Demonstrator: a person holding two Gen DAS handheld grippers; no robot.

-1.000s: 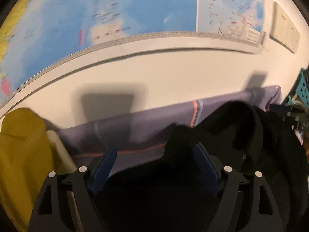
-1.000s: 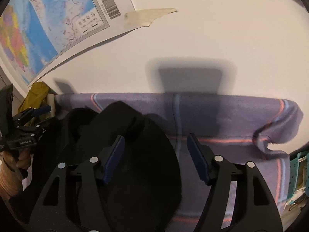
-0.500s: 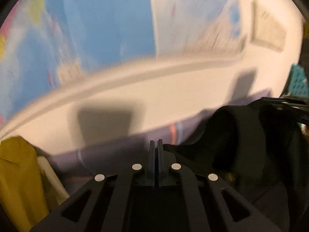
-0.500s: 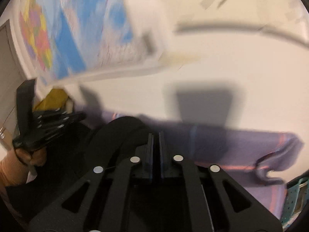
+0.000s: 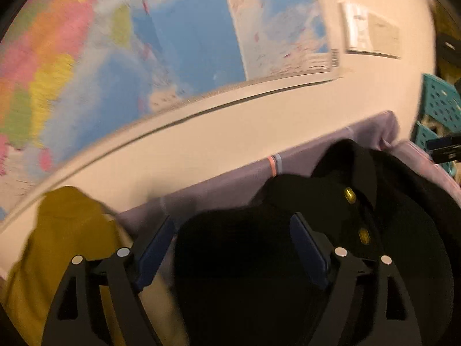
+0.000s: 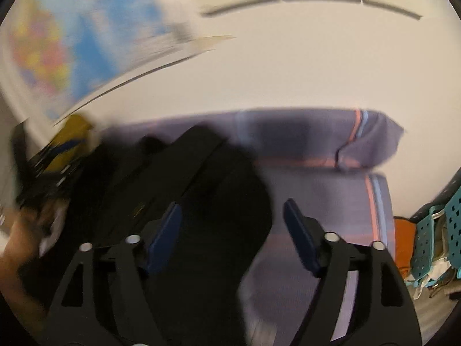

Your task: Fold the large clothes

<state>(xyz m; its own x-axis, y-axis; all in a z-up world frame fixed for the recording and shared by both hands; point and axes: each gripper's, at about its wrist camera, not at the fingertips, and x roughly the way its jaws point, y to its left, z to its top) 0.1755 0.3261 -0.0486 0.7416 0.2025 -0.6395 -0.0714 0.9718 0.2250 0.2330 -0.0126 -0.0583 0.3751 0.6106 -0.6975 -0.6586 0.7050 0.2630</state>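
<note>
Both claws opening over the black garment (image 5: 236, 262), apparently gripping nothing.

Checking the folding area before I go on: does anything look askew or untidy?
Yes. The black garment lies bunched in a heap on the purple blanket, not flat, and the blanket's far right corner is rumpled and folded over.

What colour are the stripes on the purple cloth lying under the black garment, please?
Pink-orange beside pale blue, on the purple cloth, clearest in the right wrist view.
</note>
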